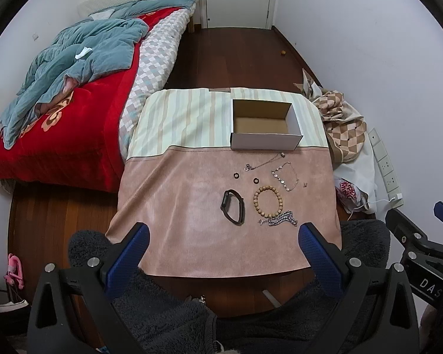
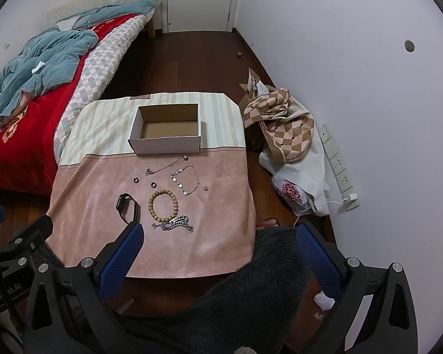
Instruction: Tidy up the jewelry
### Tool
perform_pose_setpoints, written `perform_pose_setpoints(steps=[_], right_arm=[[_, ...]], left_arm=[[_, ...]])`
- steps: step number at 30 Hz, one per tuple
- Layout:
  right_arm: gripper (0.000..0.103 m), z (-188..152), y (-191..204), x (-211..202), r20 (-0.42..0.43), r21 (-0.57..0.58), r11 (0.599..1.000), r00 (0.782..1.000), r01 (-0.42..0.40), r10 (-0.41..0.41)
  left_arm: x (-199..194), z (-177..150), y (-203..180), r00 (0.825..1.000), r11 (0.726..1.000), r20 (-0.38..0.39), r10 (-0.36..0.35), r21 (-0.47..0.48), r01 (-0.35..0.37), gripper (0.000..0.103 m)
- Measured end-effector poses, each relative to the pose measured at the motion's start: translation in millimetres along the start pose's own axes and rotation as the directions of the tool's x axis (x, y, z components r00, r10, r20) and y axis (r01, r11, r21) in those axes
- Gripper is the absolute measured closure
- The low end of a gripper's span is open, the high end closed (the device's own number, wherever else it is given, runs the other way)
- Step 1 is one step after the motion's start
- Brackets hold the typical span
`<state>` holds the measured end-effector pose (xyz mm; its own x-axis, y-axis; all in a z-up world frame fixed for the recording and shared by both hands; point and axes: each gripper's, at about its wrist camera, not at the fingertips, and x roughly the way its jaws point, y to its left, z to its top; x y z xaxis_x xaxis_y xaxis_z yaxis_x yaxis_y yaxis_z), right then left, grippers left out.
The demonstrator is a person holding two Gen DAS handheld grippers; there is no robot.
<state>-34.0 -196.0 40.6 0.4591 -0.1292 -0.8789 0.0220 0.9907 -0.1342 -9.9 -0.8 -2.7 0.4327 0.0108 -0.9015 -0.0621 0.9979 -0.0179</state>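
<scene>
Jewelry lies on the pink part of a cloth-covered table: a black watch, a wooden bead bracelet, a silver chain bracelet, two thin chains, two small dark rings. An empty open white cardboard box stands behind them. My left gripper and right gripper are open and empty, held above the table's near edge.
A bed with red and teal covers stands left of the table. A heap of checked cloth and a power strip lie on the floor at the right by the wall. A dark fuzzy garment is below the grippers.
</scene>
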Motion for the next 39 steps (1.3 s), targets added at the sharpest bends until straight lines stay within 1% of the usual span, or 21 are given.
perform_pose_setpoints(steps=[39], right_arm=[[0.0, -2.0, 4.9, -0.6, 0.002, -0.008, 1.0, 1.0, -0.002, 0.003]], left_arm=[[-3.7, 6.2, -1.3, 1.0, 1.0, 0.008, 0.004, 0.002, -0.004, 0.0]])
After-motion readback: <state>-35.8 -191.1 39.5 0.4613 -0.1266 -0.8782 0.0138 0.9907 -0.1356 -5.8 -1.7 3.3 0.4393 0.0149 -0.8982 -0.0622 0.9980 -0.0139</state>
